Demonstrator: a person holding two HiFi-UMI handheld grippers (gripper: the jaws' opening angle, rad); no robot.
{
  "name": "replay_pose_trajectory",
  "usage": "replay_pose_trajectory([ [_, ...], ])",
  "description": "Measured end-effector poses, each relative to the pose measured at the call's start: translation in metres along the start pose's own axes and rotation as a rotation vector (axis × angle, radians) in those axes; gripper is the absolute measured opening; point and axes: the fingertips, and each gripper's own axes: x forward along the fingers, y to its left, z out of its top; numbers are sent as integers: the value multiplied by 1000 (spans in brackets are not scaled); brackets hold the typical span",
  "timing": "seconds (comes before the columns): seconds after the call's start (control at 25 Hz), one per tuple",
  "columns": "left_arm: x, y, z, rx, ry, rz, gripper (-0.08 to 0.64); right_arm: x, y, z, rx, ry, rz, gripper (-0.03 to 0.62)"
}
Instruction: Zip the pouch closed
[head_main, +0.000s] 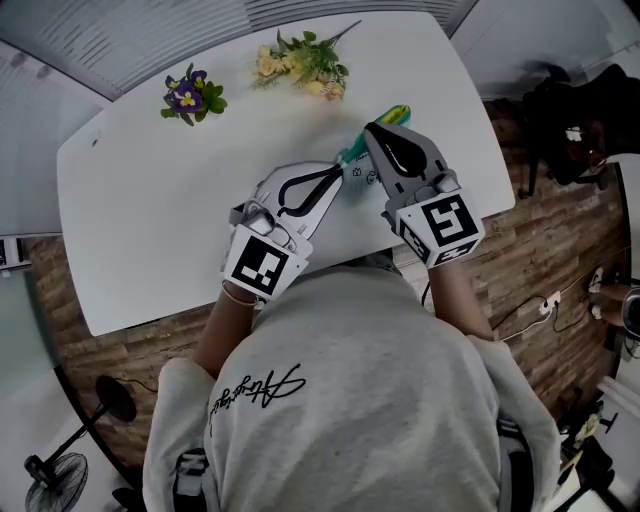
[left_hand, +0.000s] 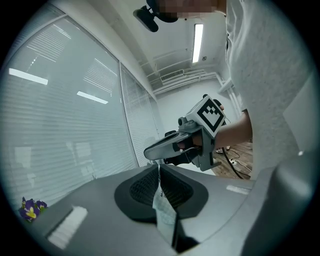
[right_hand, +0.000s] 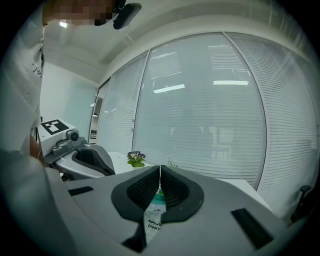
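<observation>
Both claws are pinched fully shut on the pouch: the left gripper has a thin edge of the white fabric and the right gripper has the teal-and-white end. The pouch sits between them over the near right part of the table. My worry is that I can't spot a zipper pull in either grip, so dragging sideways would likely just slip or bunch the fabric, and the teeth wouldn't mesh.
</observation>
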Motion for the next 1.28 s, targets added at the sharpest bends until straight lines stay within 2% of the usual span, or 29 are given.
replay_pose_trajectory([
  [0.36,-10,-6,-1,-20,-31,-60,11,-5,4,-2,6,5,-58,9],
  [0.52,-10,-9,-1,-16,-29,-63,11,-8,4,-4,13,5,-62,11],
  [0.92,-8,-8,2,-17,-1,-14,9,-7,0,-2,26,-25,-16,14],
  [1.28,9,-13,10,-36,28,51,9,-10,-17,-5,71,-27,77,15],
])
